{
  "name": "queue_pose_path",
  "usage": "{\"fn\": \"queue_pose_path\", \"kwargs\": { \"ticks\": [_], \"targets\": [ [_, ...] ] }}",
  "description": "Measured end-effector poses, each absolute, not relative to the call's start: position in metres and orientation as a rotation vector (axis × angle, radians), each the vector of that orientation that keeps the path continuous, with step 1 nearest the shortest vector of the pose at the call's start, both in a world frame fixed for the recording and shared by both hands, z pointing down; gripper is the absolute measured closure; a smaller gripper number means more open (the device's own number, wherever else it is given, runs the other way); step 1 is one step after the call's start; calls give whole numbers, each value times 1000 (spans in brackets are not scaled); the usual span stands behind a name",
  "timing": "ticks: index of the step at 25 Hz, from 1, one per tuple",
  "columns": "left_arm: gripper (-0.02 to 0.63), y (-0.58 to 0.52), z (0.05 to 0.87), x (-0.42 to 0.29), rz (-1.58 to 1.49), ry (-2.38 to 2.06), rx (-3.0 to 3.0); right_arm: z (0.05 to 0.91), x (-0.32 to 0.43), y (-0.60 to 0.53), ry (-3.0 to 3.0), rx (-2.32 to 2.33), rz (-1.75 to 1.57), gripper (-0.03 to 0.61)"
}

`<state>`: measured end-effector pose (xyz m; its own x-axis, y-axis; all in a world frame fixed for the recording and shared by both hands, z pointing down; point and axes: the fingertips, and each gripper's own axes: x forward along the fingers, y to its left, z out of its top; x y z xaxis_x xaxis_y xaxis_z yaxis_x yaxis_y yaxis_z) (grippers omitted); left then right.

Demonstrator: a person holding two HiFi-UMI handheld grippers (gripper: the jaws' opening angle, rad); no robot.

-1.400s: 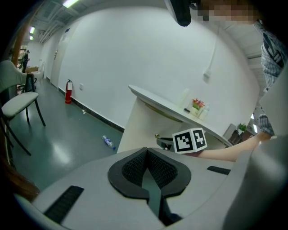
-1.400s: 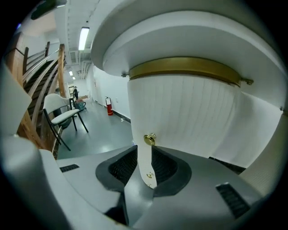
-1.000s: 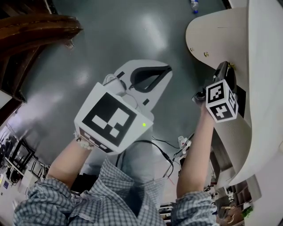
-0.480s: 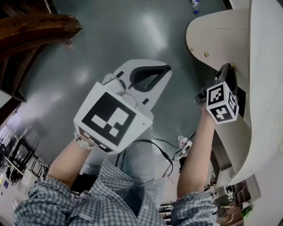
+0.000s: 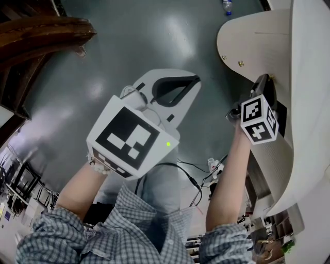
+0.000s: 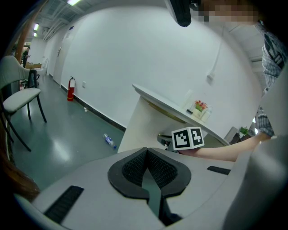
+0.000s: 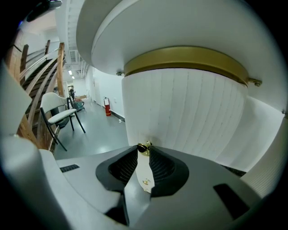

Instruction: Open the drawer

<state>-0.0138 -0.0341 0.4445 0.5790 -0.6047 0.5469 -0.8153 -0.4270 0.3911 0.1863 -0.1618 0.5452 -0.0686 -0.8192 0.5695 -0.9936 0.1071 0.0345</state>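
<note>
A white curved cabinet (image 7: pixel 189 117) with a ribbed front stands under a rounded desk top (image 5: pixel 309 77). Its small brass drawer knob (image 7: pixel 143 147) sits between the dark pads of my right gripper (image 7: pixel 144 149), which is shut on it. In the head view that right gripper (image 5: pixel 264 78) presses against the cabinet at the right, its marker cube (image 5: pixel 259 118) just behind. My left gripper (image 5: pixel 195 80) hangs over the floor at centre, apart from the cabinet. In its own view the left gripper (image 6: pixel 145 152) is shut with nothing between the pads.
A water bottle (image 5: pixel 227 6) lies on the grey floor near the cabinet's far end. Dark wooden stairs (image 5: pixel 41 36) fill the upper left. A chair (image 7: pixel 60 114) and a red fire extinguisher (image 7: pixel 108 107) stand further off. Cables (image 5: pixel 206 175) trail by my feet.
My right gripper has shifted very slightly to the right at the cabinet, still on the knob. The left gripper has stayed where it was.
</note>
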Motion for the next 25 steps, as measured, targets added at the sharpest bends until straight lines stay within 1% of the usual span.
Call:
{"fn": "queue_pose_path", "kwargs": {
  "ticks": [11, 25],
  "targets": [
    [616, -34, 444, -14, 431, -1127, 2175, 546, 183, -152, -1943, 1739, 507, 503],
    [615, -35, 441, -14, 424, -1122, 2190, 551, 144, -83, -1976, 1631, 591, 506]
  ]
}}
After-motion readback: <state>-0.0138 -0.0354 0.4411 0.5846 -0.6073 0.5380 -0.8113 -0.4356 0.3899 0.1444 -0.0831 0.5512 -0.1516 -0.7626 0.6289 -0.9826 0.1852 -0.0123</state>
